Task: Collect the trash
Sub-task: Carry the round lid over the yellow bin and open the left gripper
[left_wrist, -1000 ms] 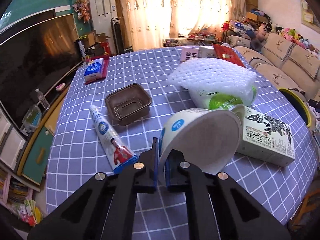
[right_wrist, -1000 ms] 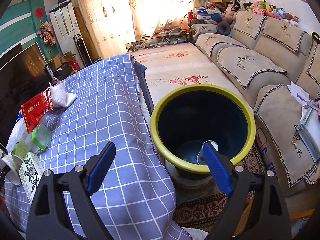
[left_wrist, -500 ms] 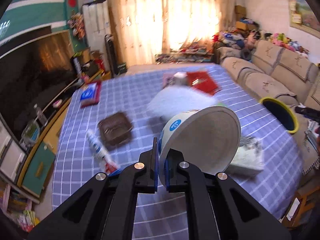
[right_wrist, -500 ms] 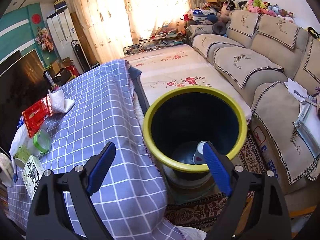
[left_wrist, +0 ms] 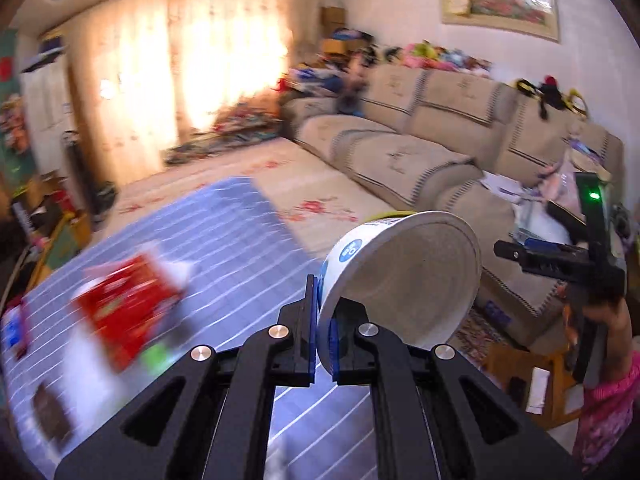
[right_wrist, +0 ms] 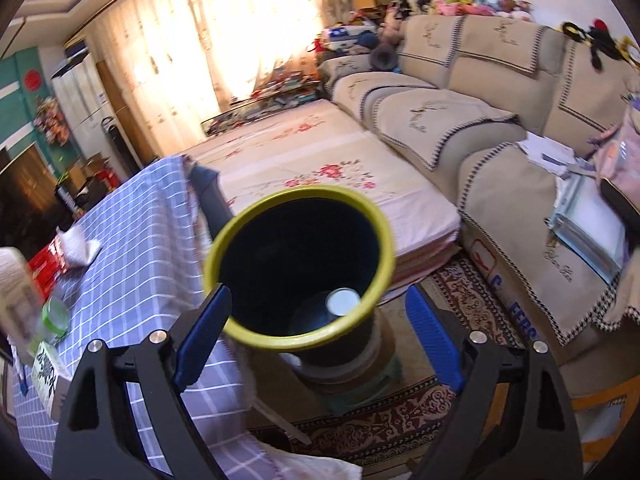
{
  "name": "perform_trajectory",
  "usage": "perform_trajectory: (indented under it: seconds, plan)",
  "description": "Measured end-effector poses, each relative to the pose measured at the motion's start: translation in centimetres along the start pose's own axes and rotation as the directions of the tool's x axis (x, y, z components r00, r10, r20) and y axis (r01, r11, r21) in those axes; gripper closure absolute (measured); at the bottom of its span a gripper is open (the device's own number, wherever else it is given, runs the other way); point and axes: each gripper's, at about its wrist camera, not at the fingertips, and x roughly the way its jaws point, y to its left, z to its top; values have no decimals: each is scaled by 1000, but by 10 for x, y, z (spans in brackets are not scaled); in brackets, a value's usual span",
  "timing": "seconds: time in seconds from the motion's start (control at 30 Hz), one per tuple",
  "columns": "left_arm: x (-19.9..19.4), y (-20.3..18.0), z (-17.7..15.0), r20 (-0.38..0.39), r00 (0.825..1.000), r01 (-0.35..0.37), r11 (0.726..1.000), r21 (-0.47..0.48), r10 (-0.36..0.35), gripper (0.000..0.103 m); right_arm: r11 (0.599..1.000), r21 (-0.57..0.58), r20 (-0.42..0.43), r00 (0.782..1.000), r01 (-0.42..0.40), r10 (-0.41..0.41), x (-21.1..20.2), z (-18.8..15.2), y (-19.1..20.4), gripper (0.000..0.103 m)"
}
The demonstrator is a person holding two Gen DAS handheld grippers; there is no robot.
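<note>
My left gripper is shut on the rim of a white paper bowl with a blue logo, held tilted in the air past the table's edge. A sliver of the bin's yellow rim shows just behind the bowl. In the right wrist view the dark bin with its yellow rim stands on the floor beside the table, and a small white cup lies at its bottom. My right gripper stands open above the bin's near rim, with nothing between its fingers.
The blue checked table carries a red packet, a white tissue, a green-lidded jar and a carton. A beige sofa runs along the right. A person's hand holds the right gripper.
The left gripper has lifted the bowl off the table and swung right towards the sofa and bin. The right gripper shifted, so the bin now sits further left and larger in its view.
</note>
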Motion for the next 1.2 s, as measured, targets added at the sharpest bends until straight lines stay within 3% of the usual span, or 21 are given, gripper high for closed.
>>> perform_trajectory:
  seconds: [0.17,0.33,0.57,0.8,0.97,1.1,1.2]
  plan:
    - [85,-45,29,-69,997,46,999,23,-44,97,998,49,11,999,42,-42,-1,5,-32,19]
    - [173,-67,43,-169,985,50,998,23,-45,97,996,72,-12,998,55,-54,9,7,-49,19]
    - [239,-82,42,-295,955,38,999,17,-31,97,994,97,-53,997,59,-54,26,4,-65,19]
    - [271,-78,33,-369,929,17,1000,-21,-23,83,992,110,-62,997,58,-51,30,2,-71,19]
    - [257,-75,34,-342,939,16,999,-34,-27,79,992,111,-57,997,54,-48,26,2,-71,19]
    - [240,-77,36,-323,946,19,1000,-22,-25,53,993,105,-53,998,45,-40,23,3,-68,18]
    - [237,-80,40,-318,948,20,1000,-18,-25,53,994,99,-51,998,35,-30,21,3,-64,18]
